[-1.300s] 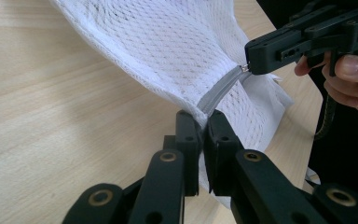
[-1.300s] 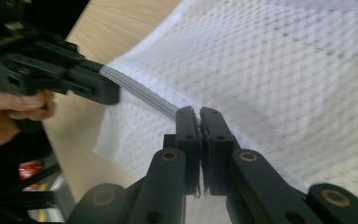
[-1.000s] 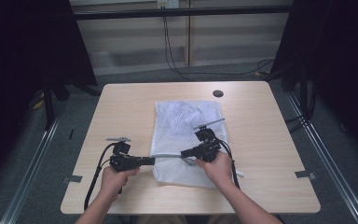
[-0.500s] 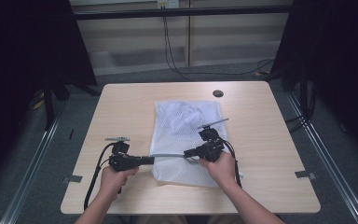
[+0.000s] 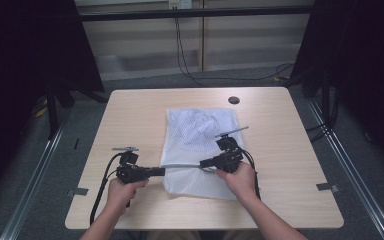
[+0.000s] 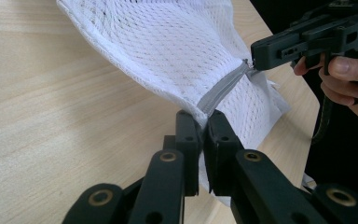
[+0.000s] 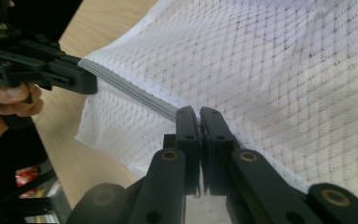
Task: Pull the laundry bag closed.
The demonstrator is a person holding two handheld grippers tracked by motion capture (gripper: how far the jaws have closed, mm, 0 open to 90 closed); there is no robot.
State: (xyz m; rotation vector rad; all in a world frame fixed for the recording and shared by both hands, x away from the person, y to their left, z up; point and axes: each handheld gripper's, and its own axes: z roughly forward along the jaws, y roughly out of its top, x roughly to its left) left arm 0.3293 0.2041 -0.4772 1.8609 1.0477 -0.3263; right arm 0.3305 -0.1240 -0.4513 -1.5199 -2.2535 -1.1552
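Observation:
A white mesh bag (image 5: 202,131) lies flat on the wooden table (image 5: 130,115), with a grey zipper (image 5: 180,165) across its near part. My left gripper (image 5: 161,171) is shut on the bag's left edge at the zipper's end. In the left gripper view its jaws (image 6: 203,116) pinch the fabric where the zipper (image 6: 223,86) starts. My right gripper (image 5: 202,163) is shut on the zipper farther right; its jaws (image 7: 199,112) clamp the grey strip (image 7: 135,93). The strip is lifted and stretched taut between both grippers. The left gripper (image 7: 91,81) shows opposite in the right gripper view.
A small dark round hole (image 5: 233,100) sits near the table's far edge. Bare wood lies left and right of the bag. Cables (image 5: 105,185) trail from both grippers toward the near edge. Dark curtains and metal floor rails (image 5: 350,165) flank the table.
My right gripper has edged slightly to the right along the zipper, so the lifted stretch is a little longer. The left gripper has kept still.

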